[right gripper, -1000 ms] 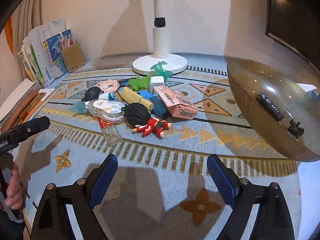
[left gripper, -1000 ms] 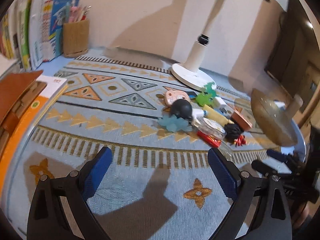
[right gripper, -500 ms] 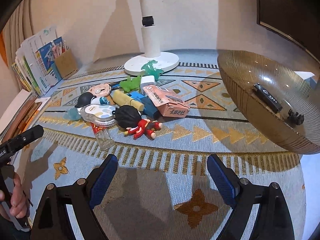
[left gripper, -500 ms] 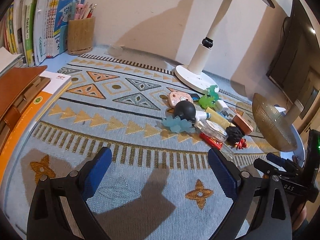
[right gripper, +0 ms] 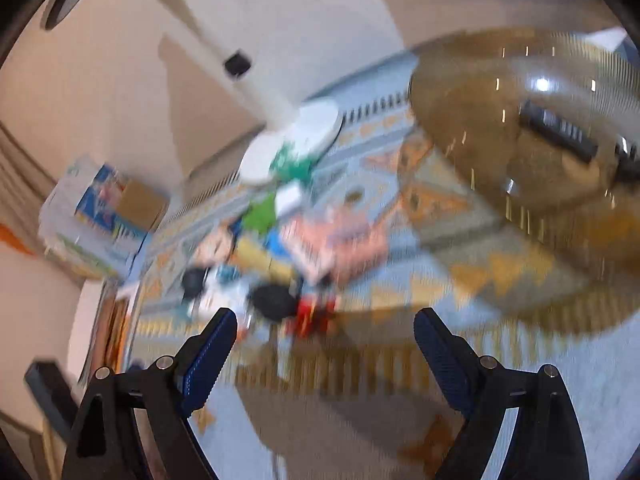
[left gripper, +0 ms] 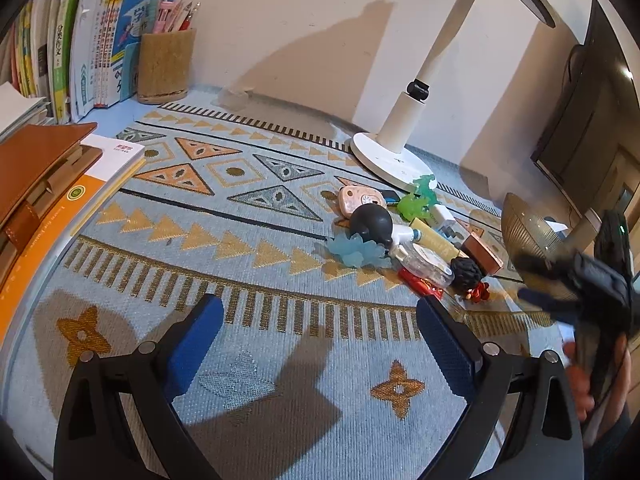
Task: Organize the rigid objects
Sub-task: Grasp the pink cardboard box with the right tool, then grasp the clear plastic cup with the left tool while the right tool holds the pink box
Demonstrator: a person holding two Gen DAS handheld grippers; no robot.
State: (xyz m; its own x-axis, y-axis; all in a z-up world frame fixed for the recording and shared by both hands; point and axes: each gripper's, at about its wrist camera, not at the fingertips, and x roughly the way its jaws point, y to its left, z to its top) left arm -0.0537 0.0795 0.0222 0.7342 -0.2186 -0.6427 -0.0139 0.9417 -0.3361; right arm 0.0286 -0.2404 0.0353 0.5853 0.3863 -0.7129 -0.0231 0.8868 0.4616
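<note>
A heap of small objects lies on the patterned blue mat point(left gripper: 248, 360): a pink round case point(left gripper: 360, 200), a black ball point(left gripper: 371, 222), a pale blue spiky toy point(left gripper: 354, 250), a green dinosaur point(left gripper: 418, 200), a clear bottle point(left gripper: 424, 260), a pink box point(left gripper: 482, 254) and a black-haired red figure point(left gripper: 468, 276). My left gripper point(left gripper: 320, 332) hovers open over bare mat, short of the heap. My right gripper point(right gripper: 324, 332) is open and empty, tilted, with the figure point(right gripper: 310, 312) just beyond its fingers. The amber glass bowl point(right gripper: 540, 140) at the right holds a black bar point(right gripper: 556, 130).
A white lamp base point(left gripper: 390, 158) stands behind the heap. Books point(left gripper: 80, 40) and a pencil cup point(left gripper: 166, 66) line the back left; a brown notebook point(left gripper: 36, 168) lies on the left edge. A dark monitor point(left gripper: 588, 100) is at the right. A hand point(left gripper: 580, 380) grips the right tool.
My right gripper has rolled and swung in toward the heap, so its view is now tilted and blurred. In the left view it has come up higher at the right. The left gripper has held still.
</note>
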